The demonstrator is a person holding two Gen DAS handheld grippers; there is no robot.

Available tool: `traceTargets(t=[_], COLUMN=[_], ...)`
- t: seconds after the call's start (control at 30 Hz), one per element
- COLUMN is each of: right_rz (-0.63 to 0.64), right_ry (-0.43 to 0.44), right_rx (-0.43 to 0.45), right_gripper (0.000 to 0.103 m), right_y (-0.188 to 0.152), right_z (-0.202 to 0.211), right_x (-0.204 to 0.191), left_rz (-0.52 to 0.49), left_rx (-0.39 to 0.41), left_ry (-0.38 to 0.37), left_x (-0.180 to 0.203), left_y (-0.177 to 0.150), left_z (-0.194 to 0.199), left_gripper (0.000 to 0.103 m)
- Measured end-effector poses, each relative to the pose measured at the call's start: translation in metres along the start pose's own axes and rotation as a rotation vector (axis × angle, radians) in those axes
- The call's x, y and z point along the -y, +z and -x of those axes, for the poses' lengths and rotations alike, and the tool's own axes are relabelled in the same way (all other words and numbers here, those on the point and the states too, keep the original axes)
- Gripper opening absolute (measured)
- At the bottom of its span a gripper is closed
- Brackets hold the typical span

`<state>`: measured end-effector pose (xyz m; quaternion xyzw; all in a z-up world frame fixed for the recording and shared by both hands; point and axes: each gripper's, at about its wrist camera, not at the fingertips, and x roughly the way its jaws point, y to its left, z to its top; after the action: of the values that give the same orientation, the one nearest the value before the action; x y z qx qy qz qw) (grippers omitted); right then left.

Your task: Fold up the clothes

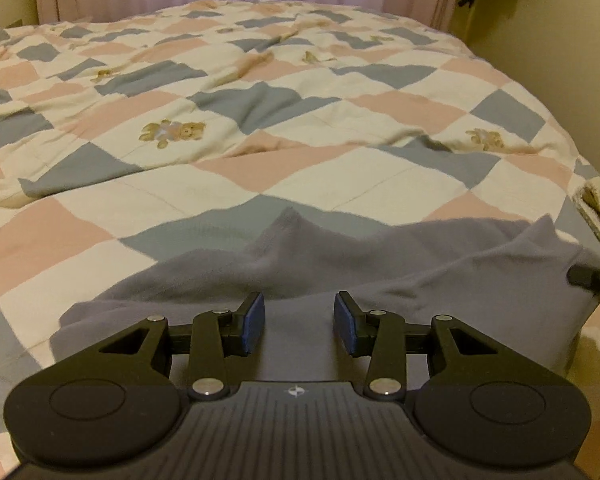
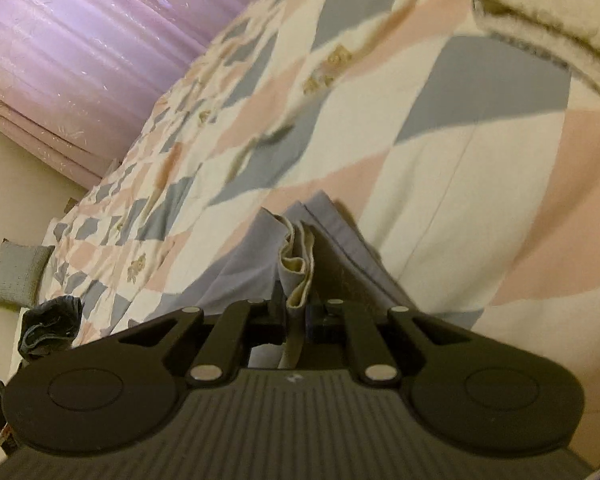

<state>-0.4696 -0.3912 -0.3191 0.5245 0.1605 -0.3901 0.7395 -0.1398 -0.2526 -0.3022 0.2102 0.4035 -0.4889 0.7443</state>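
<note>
Fabric is already in the right gripper [image 2: 296, 312]: its jaws are clenched on a bunched edge of the grey-lilac garment [image 1: 380, 264], and a pale cream inner layer shows in the pinched folds running straight out from the fingertips. The left gripper [image 1: 300, 320] hangs with its jaws spread and nothing between the blue pads [image 1: 256, 320] — the garment lies directly below and ahead of them, rumpled on the near part of the checked quilt [image 1: 260, 128]. In the left wrist view the cloth spreads crosswise, from a loose corner at the lower left to the far right edge, where a dark bit of the other tool seems to show. So the garment's long axis runs side to side between the two grippers, with one end held and the other lying free nearest the left gripper. I judge that any fold turns on that free left end. A cream towel-like cloth [image 2: 552, 12] lies off to the right, apart from the garment.
</note>
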Motion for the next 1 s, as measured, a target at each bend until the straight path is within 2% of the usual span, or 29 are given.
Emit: traceTargets(t=[0.07, 0.17, 0.2, 0.27, 0.3, 0.37, 0.4, 0.47, 0.5, 0.57, 0.6, 0.7, 0.8, 0.87, 0.9, 0.93, 1.0], right_rz=[-0.026, 0.02, 0.055, 0.185, 0.254, 0.385, 0.411, 0.467, 0.507, 0.593, 0.621, 0.623, 0.527, 0.51, 0.544, 0.576, 0.602], right_ry=[-0.026, -0.12, -0.16, -0.272, -0.301, -0.248, -0.173, -0.033, 0.006, 0.046, 0.033, -0.079, -0.135, -0.131, -0.141, -0.141, -0.05], right_rx=[-0.037, -0.107, -0.105, -0.01, 0.034, 0.077, 0.03, -0.067, -0.117, -0.178, -0.181, -0.157, -0.146, -0.159, -0.15, -0.138, -0.133], right_gripper=[0.007, 0.011, 0.015, 0.039, 0.044, 0.043, 0.039, 0.02, 0.008, 0.006, 0.006, 0.0, 0.0, 0.0, 0.0, 0.011, 0.014], right_y=[0.0, 0.0, 0.001, 0.002, 0.002, -0.002, -0.005, -0.012, -0.019, -0.029, -0.028, -0.01, 0.019, 0.027, 0.025, 0.022, 0.008], right_z=[-0.006, -0.013, -0.012, 0.003, 0.009, 0.016, 0.008, -0.008, -0.021, -0.045, -0.054, -0.072, -0.072, -0.065, -0.06, -0.054, -0.044], right_x=[0.01, 0.011, 0.008, -0.012, -0.023, -0.046, -0.054, -0.07, -0.078, -0.09, -0.091, -0.073, -0.037, -0.034, -0.043, -0.054, -0.08], left_rz=[-0.004, -0.02, -0.025, -0.036, -0.042, -0.052, -0.058, -0.056, -0.056, -0.063, -0.071, -0.109, -0.127, -0.135, -0.132, -0.126, -0.121], left_rx=[-0.009, -0.014, -0.016, -0.02, -0.022, -0.026, -0.028, -0.033, -0.035, -0.033, -0.034, -0.038, -0.035, -0.034, -0.027, -0.018, -0.006], left_ry=[0.013, 0.037, 0.044, 0.06, 0.068, 0.083, 0.091, 0.1, 0.105, 0.114, 0.124, 0.149, 0.142, 0.148, 0.143, 0.133, 0.097], left_x=[-0.001, -0.003, -0.004, -0.006, -0.007, -0.008, -0.009, -0.011, -0.012, -0.014, -0.015, -0.02, -0.022, -0.02, -0.019, -0.019, -0.015], left_y=[-0.002, -0.006, -0.007, -0.01, -0.011, -0.014, -0.015, -0.016, -0.015, -0.015, -0.016, -0.022, -0.023, -0.02, -0.019, -0.017, -0.014], left_z=[0.002, 0.009, 0.012, 0.016, 0.019, 0.024, 0.026, 0.022, 0.018, 0.01, 0.006, -0.008, -0.009, -0.003, 0.001, 0.005, 0.01], left_gripper=[0.044, 0.043, 0.043, 0.043, 0.04, 0.033, 0.032, 0.028, 0.025, 0.025, 0.025, 0.025, 0.025, 0.025, 0.025, 0.025, 0.025])
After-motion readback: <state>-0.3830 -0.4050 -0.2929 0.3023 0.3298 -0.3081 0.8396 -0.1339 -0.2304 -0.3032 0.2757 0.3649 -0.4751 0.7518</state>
